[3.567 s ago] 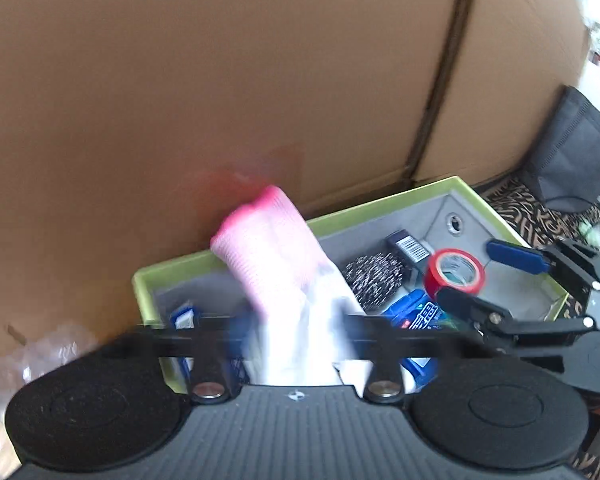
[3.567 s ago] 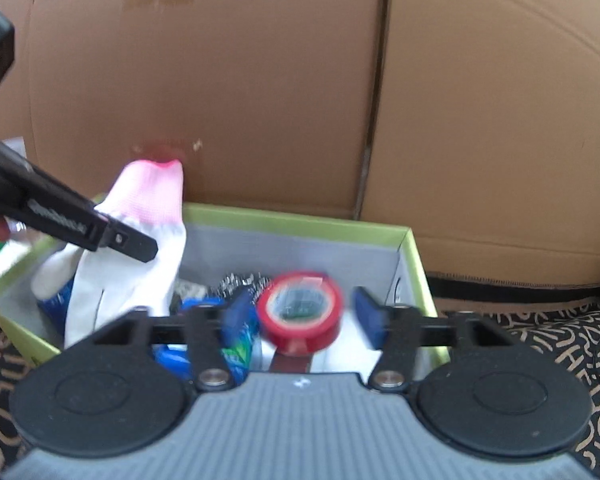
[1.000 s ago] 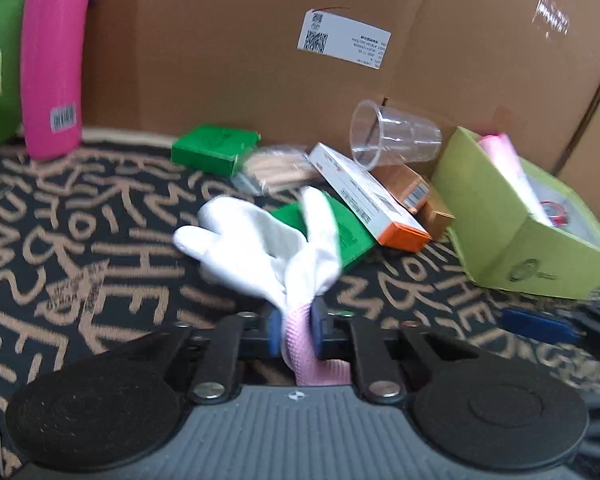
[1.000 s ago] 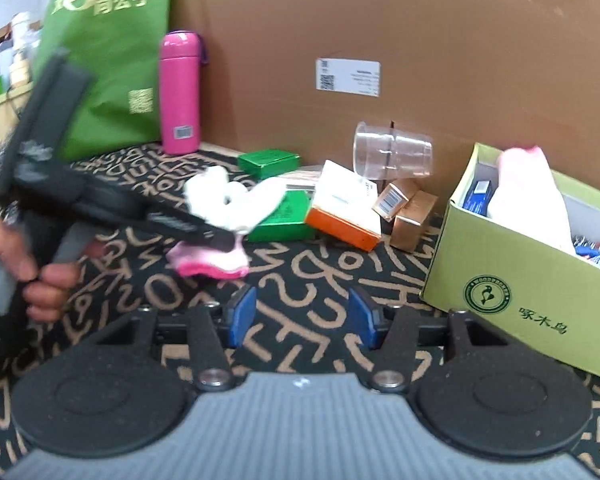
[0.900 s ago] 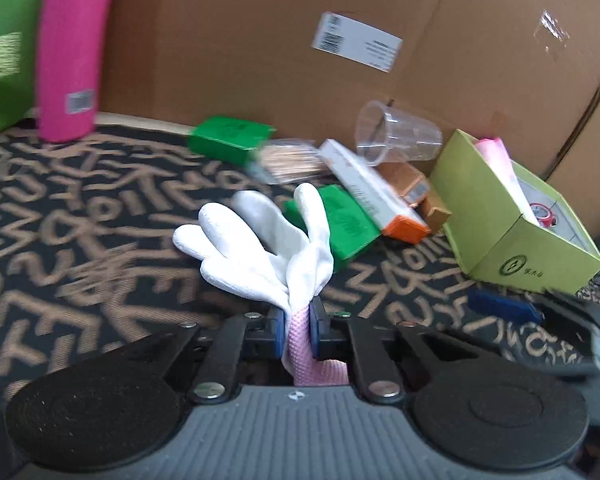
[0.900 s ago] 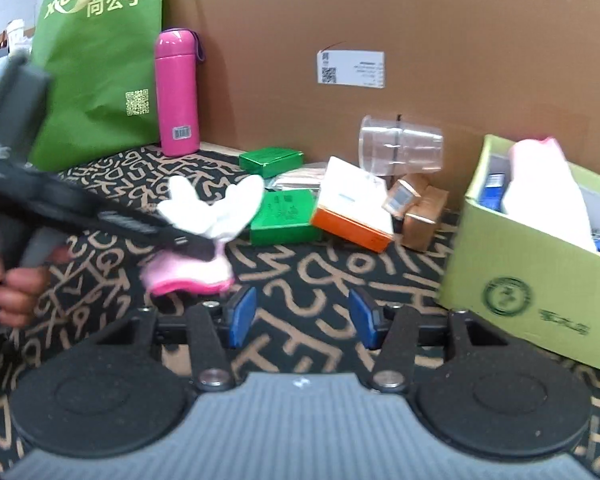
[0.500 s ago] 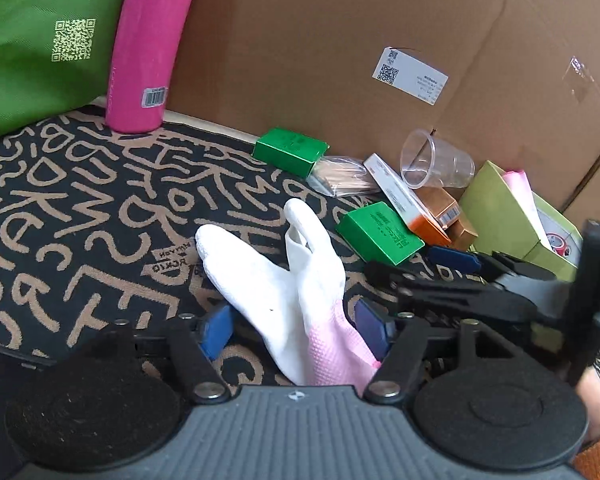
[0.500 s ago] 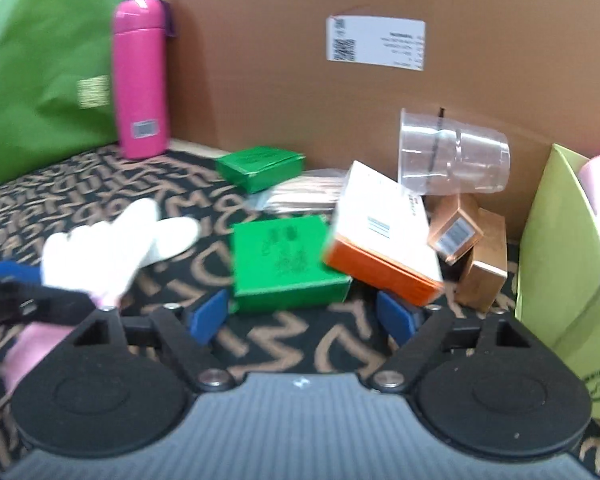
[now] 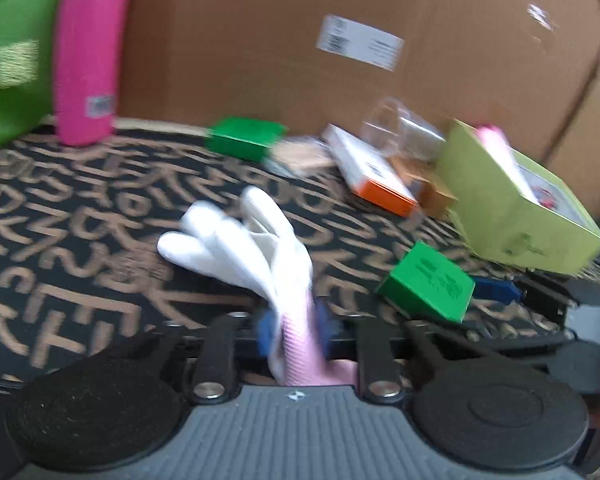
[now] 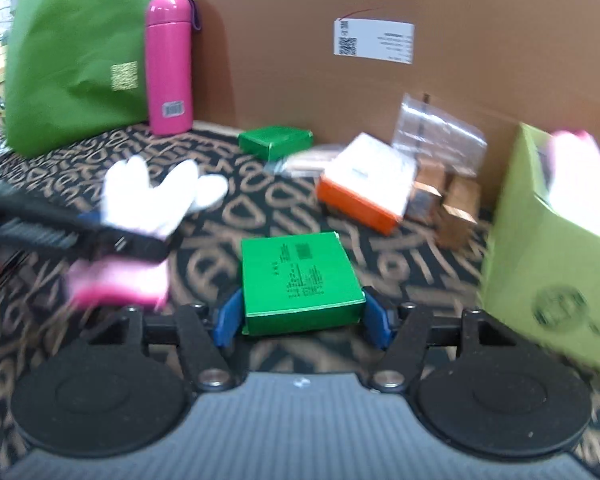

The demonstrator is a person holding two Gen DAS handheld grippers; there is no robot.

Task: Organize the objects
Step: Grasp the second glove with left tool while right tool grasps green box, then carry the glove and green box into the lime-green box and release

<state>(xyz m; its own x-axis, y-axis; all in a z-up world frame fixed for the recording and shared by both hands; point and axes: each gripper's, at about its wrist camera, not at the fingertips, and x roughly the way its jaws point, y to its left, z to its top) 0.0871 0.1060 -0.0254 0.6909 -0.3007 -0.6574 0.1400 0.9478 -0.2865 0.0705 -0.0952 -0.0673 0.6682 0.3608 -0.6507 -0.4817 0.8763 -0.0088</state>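
Observation:
My left gripper (image 9: pixel 294 326) is shut on the pink cuff of a white glove (image 9: pixel 240 248) and holds it above the patterned mat; the glove also shows in the right wrist view (image 10: pixel 156 196). My right gripper (image 10: pixel 302 320) is shut on a green box (image 10: pixel 300 280), which shows lifted at the right in the left wrist view (image 9: pixel 426 282). The lime storage box (image 9: pixel 512 200) stands at the right with another pink-cuffed glove (image 9: pixel 496 148) in it.
A pink bottle (image 10: pixel 170 64) and a green bag (image 10: pixel 76 52) stand at the back left. A second green box (image 10: pixel 276 142), an orange-and-white box (image 10: pixel 364 184), a clear cup (image 10: pixel 436 128) and small brown boxes (image 10: pixel 444 200) lie against the cardboard wall (image 10: pixel 380 0).
My left gripper has closed on the glove's cuff and lifted it. My right gripper has closed on the green box and raised it off the mat.

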